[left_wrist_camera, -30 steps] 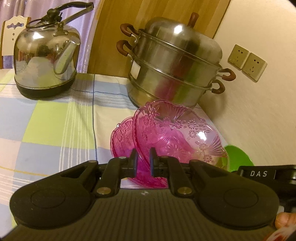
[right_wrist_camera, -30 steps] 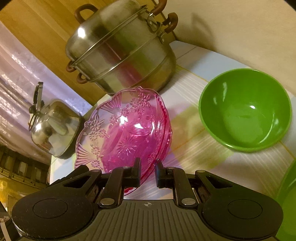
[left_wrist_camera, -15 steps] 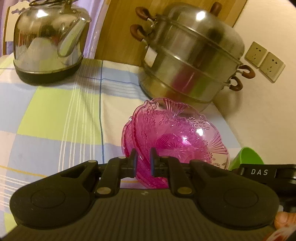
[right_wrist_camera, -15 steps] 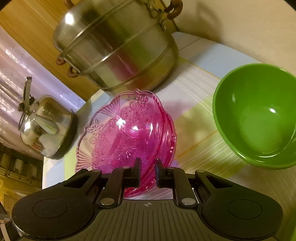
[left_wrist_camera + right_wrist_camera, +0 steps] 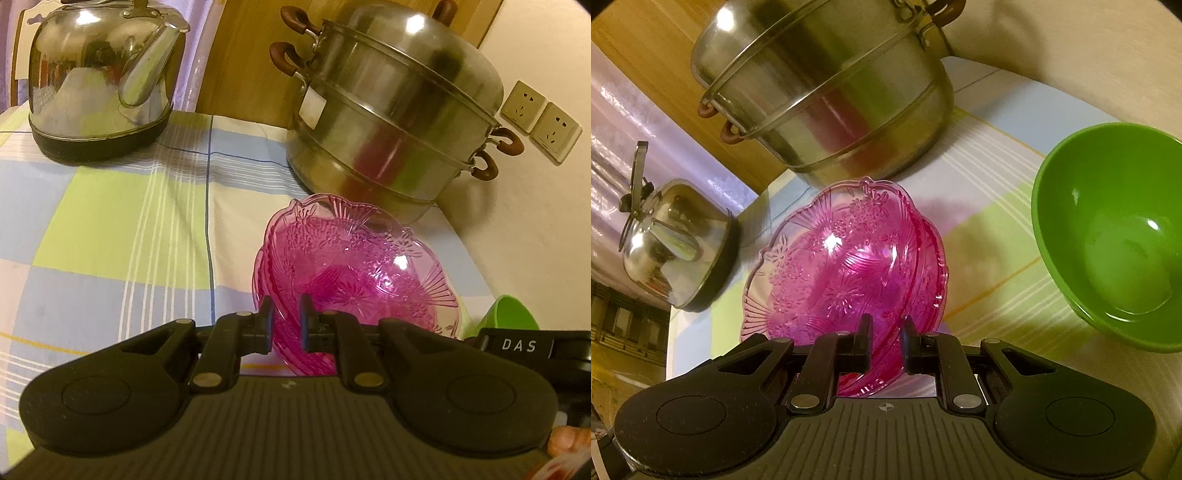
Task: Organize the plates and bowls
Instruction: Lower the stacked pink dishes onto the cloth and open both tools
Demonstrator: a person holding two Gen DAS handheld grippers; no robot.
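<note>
A pink patterned glass bowl [image 5: 351, 266] [image 5: 842, 258] hangs tilted, low over the checked tablecloth [image 5: 122, 221]. It sits nested inside a second pink bowl whose rim [image 5: 260, 266] [image 5: 934, 258] shows just outside it. My left gripper [image 5: 287, 314] is shut on the near rim at the pink bowl's left side. My right gripper [image 5: 886, 328] is shut on the rim at the opposite side. I cannot tell whether each grip takes one rim or both. A green bowl [image 5: 1108, 236] [image 5: 513, 314] stands upright to the right.
A tall steel steamer pot [image 5: 395, 114] [image 5: 827, 92] stands just behind the pink bowls, against the wall. A steel kettle [image 5: 99, 77] [image 5: 672, 251] sits at the back left. Wall sockets [image 5: 539, 122] are on the right wall. A fingertip [image 5: 565, 443] shows at the lower right.
Both grippers have come down and forward with the pink bowl. It now lies inside the second pink bowl, which earlier showed apart at its left side.
</note>
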